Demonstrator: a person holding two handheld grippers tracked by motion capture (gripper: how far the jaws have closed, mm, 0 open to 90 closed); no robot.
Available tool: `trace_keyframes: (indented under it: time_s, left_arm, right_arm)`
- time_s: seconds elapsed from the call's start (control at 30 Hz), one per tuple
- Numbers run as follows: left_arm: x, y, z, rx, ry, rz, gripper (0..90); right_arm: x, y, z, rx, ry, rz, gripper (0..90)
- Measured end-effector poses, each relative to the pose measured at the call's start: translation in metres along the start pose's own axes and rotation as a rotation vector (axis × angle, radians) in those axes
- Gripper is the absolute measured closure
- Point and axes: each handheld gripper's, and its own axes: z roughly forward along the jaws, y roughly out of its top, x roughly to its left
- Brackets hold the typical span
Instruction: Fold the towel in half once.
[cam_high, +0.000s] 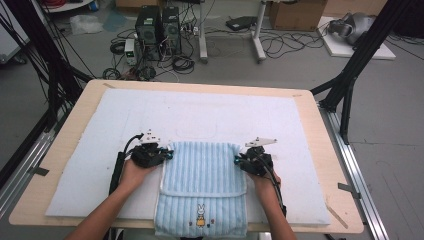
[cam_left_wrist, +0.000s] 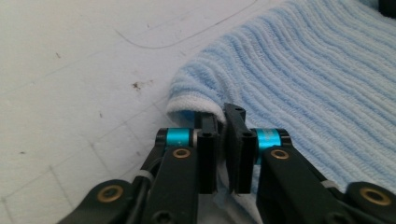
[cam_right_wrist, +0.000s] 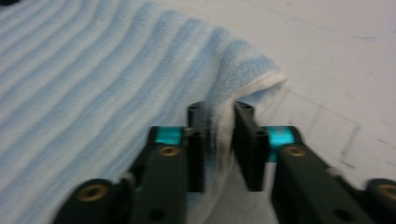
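A light blue ribbed towel (cam_high: 202, 185) with a small rabbit picture lies folded at the front middle of the white mat (cam_high: 100, 130); its near end hangs over the table's front edge. My left gripper (cam_high: 167, 156) is shut on the towel's (cam_left_wrist: 299, 70) left far corner, the white hem pinched between its black jaws. At the right far corner my right gripper (cam_high: 238, 160) is shut on the towel (cam_right_wrist: 93, 84), a fold of edge cloth squeezed between its jaws. A hand holds each gripper from the near side.
The mat covers most of a wooden table (cam_high: 320, 130). Black frame posts (cam_high: 350, 75) stand at both sides. Computers (cam_high: 157, 27), cables and boxes lie on the floor beyond the far edge.
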Motion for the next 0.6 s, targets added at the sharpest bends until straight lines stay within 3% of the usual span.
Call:
trace_keyframes:
  time_s: [0.13, 0.43, 0.53, 0.6]
  left_arm:
    - [0.007, 0.004, 0.002, -0.001, -0.004, -0.033, 85.3]
    - [0.027, 0.024, 0.01, -0.047, -0.003, -0.092, 85.3]
    - [0.033, 0.03, 0.012, -0.053, 0.003, -0.09, 85.3]
    - [0.037, 0.031, 0.012, -0.101, 0.013, -0.088, 85.3]
  right_arm:
    - [0.0, 0.003, 0.001, 0.013, 0.006, -0.025, 85.4]
    - [-0.015, 0.018, 0.008, -0.047, -0.018, 0.006, 85.4]
    - [-0.019, 0.026, 0.012, -0.057, -0.028, 0.0, 85.4]
    - [-0.021, 0.031, 0.016, -0.067, -0.041, -0.005, 85.4]
